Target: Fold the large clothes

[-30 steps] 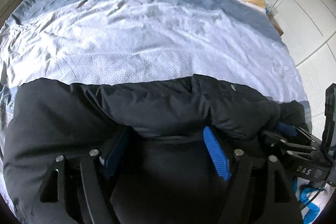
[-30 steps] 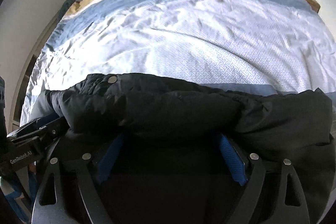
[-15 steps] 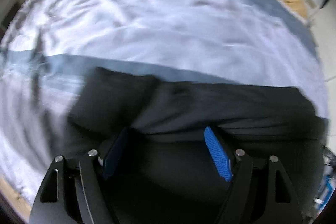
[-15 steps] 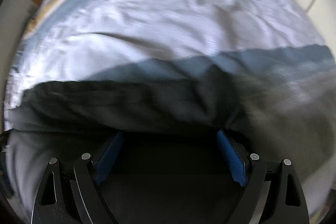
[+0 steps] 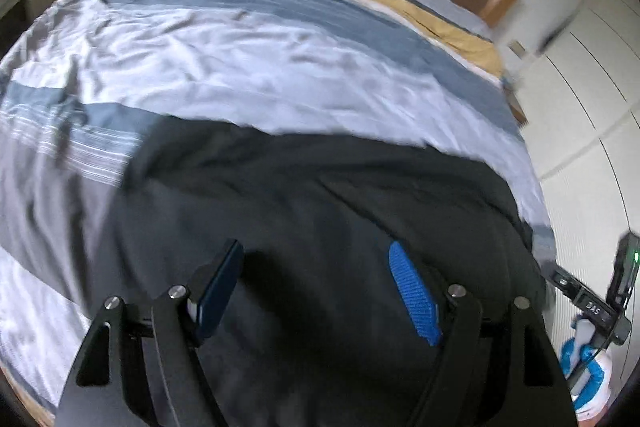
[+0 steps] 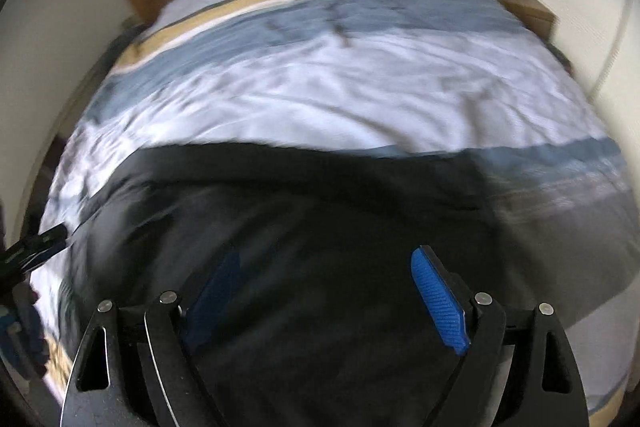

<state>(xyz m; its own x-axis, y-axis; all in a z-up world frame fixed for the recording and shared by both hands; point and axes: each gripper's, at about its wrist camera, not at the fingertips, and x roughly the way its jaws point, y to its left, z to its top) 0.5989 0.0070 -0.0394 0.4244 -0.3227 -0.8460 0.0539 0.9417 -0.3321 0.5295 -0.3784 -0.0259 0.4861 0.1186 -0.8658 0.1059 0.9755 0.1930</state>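
Lying across the near part of the striped bedspread (image 5: pixel 256 75), a black padded jacket (image 5: pixel 320 211) is seen from both wrist views as a broad dark mass reaching from the bed's near edge toward its middle. The left gripper (image 5: pixel 316 291) is held above it with its blue pads spread wide and nothing visibly pinched between them; the right gripper (image 6: pixel 328 291) is likewise held with its pads well apart over the dark fabric, and no cloth is seen caught in either set of jaws. Both pictures are smeared by motion, so the jacket's edges and seams cannot be made out clearly, and whether the pads brush the fabric cannot be told. Several risks can be judged from this. A thick, springy padded layer may be expected to puff back open if a fold is left unpressed. If only the slippery outer shell is pinched, the filling beneath could be left behind and the fold dragged crooked. The loose bedspread lies directly under the jacket's edges, so it might be caught together with the garment and pulled up with it. The jacket's right side sits close to the bed's edge, where it could slide off if tugged that way.
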